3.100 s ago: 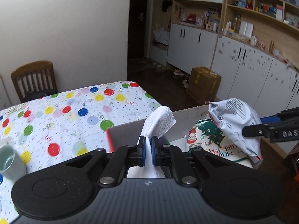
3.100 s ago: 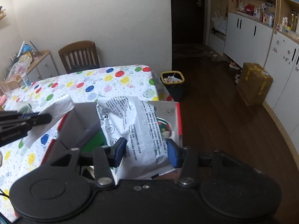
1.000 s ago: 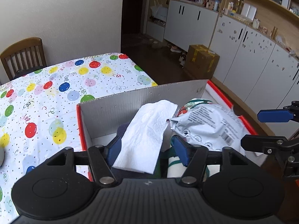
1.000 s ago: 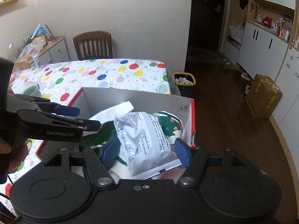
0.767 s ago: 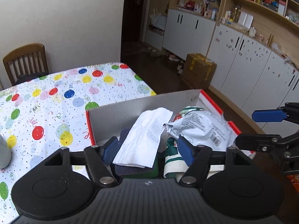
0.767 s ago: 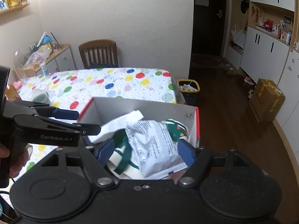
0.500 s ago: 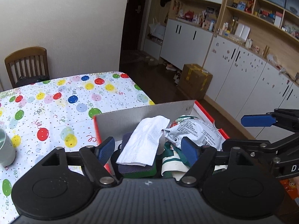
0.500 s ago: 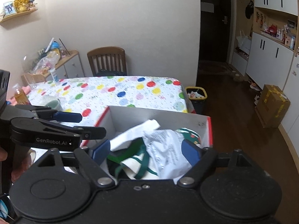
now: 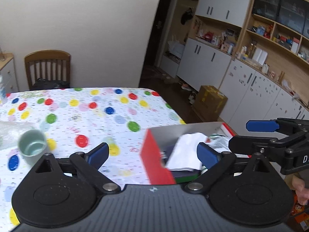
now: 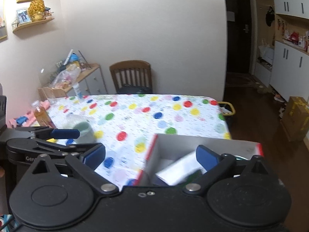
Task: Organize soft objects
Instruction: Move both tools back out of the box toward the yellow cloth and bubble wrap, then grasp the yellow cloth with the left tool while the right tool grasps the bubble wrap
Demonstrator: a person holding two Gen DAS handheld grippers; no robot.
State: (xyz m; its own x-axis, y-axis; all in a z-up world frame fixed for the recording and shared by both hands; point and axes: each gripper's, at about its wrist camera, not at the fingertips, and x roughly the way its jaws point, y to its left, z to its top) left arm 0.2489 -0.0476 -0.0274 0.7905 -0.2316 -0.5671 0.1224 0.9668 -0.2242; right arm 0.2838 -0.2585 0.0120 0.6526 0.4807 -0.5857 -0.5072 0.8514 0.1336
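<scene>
A red cardboard box (image 9: 154,160) with a grey inner wall (image 10: 202,143) stands at the near corner of the table. Inside it a white cloth (image 9: 185,154) lies on dark and green items; the rest of the contents is hidden behind my fingers. My left gripper (image 9: 152,152) hovers above and short of the box's left wall, its jaws opening wide with nothing held. The right gripper (image 10: 150,155) hangs likewise, jaws opening and holding nothing. Each shows in the other's view: the right gripper (image 9: 249,135), the left gripper (image 10: 77,139).
The table carries a balloon-print cloth (image 9: 87,116), a pale green mug (image 9: 31,148) and an amber bottle (image 10: 41,116). A wooden chair (image 10: 131,75) stands beyond it, a yellow-rimmed bin (image 10: 227,110) at its right edge, and a cardboard carton (image 10: 297,116) on the floor.
Both grippers let go of the white cloth and the silver pouch in the box, opened wide, and drew back and up toward the left. The box now sits lower right in both views.
</scene>
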